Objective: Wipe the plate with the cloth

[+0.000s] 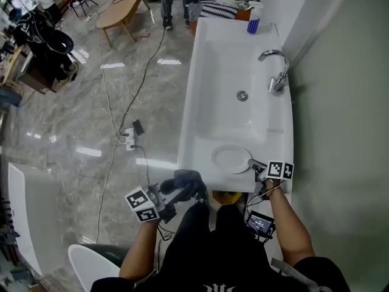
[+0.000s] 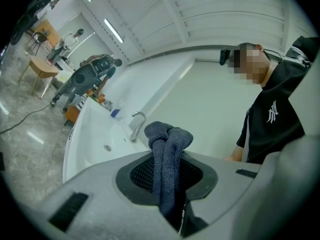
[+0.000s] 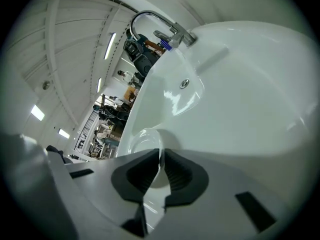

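Clearly, the left tool (image 2: 167,174) clamped the soft, limp cloth (image 2: 168,139), lower centre. The right tool (image 3: 161,168) pinched the plate (image 1: 231,159) by its rim, probably the best hold: stiff, slippery, breakable, resting on the sink (image 1: 206,59) ledge.

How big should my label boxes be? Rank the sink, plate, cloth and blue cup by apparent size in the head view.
1. sink
2. plate and cloth: they look about alike, and the cloth sits nearer the camera, so I won't rank them.
3. blue cup: smallest, though also farthest away.
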Available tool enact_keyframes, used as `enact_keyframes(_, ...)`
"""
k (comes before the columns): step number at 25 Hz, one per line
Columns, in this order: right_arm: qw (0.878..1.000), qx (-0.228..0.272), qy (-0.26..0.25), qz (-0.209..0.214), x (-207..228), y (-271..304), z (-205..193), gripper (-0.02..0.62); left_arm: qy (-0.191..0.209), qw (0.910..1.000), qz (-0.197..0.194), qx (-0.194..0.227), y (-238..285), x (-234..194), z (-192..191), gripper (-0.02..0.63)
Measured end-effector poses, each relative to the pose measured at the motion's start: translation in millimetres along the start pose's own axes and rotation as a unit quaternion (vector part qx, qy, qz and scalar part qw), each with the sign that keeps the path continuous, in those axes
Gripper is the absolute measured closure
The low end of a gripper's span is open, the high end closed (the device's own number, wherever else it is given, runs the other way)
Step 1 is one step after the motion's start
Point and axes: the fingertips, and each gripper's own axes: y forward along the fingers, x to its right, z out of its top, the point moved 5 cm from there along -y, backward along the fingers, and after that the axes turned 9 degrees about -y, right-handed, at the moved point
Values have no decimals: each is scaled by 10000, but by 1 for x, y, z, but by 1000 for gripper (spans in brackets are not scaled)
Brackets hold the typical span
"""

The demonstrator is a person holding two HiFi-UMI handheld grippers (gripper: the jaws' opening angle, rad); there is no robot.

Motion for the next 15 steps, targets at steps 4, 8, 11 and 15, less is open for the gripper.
enact_keyframes(4,9999,-112,-85,-60,-2,-4,-1,575,216,9997,-65,26,1,22,13,543)
enact_keyframes(8,9986,-253,-421,-172,-2,0,3,574,390,9992,-64,48,5,29,18,543)
enact_keyframes(11,9963,-79,-737,-445,-2,-8,12,574,442,9990,-44,87,6,34,19,543)
enact_keyframes(15,9922,698,-998,-278,-23,-47,36,575,479,9986,-62,196,5,41,23,543)
